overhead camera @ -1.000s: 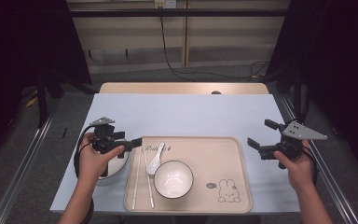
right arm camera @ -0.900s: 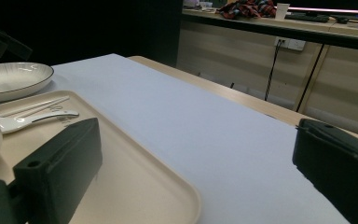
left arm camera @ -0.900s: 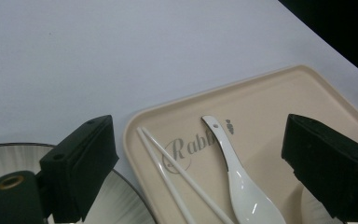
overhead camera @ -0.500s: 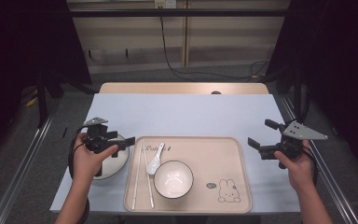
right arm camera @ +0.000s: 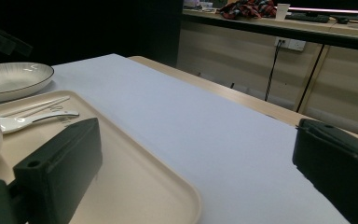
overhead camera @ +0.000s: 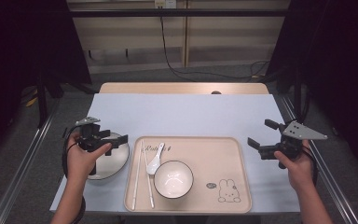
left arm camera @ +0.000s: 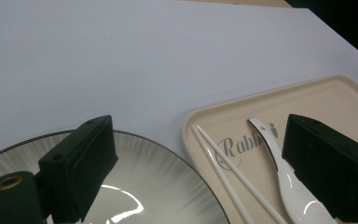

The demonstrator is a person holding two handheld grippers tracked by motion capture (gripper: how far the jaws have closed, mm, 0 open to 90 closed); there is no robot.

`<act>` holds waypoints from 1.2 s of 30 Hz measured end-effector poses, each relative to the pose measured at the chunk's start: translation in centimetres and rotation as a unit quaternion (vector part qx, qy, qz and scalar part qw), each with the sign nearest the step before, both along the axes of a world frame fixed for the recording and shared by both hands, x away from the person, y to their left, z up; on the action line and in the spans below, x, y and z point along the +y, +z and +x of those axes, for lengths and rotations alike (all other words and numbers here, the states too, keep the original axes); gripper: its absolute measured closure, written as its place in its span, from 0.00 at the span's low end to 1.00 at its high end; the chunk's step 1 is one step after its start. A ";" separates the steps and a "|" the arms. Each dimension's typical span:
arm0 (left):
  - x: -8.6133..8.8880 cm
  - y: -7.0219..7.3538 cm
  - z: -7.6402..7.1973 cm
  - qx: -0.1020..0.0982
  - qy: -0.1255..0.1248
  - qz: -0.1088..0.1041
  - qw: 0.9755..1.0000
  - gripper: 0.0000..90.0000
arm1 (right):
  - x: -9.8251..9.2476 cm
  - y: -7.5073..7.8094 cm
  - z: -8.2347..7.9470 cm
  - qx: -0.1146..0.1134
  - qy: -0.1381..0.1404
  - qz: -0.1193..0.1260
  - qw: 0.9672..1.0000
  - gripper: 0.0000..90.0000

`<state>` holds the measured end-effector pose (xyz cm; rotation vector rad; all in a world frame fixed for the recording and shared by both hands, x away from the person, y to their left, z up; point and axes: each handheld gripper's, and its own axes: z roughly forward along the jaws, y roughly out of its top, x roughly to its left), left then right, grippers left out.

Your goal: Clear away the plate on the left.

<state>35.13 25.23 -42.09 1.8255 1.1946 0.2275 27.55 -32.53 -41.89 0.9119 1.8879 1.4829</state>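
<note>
1. Since a second ago the left tongs (overhead camera: 114, 138) have drawn back to the left, off the left edge of the tray (overhead camera: 242, 186), and now hang over the plate (overhead camera: 116, 163); the right tongs (overhead camera: 260, 140) have stayed where they were.
2. The left tongs stand wide and hold nothing. In the left gripper view one jaw sits over the plate (left arm camera: 158, 186) and the other over the tray's far left corner, above the spoon (left arm camera: 289, 186).
3. The plate lies on the surface (overhead camera: 186, 114) at its near left, just beside the tray's left rim. It is white with fine dark lines and a dark edge.
4. On the tray the chopsticks (overhead camera: 142, 177) lie along the left side, the white spoon (overhead camera: 154, 158) just right of them, and the bowl (overhead camera: 173, 179) near the spoon's handle. A rabbit drawing (overhead camera: 226, 190) marks the near right corner.
5. The right tongs also stand wide and empty, held above the surface just beyond the tray's right rim. The right gripper view looks across the tray (right arm camera: 135, 177) to the plate (right arm camera: 14, 79) at the far end.
</note>
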 end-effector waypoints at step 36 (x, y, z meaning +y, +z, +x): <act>5.0 -1.6 0.7 0.000 0.064 0.044 0.997 0.09 | 0.1 -0.2 0.1 0.011 0.009 -0.008 1.000 0.01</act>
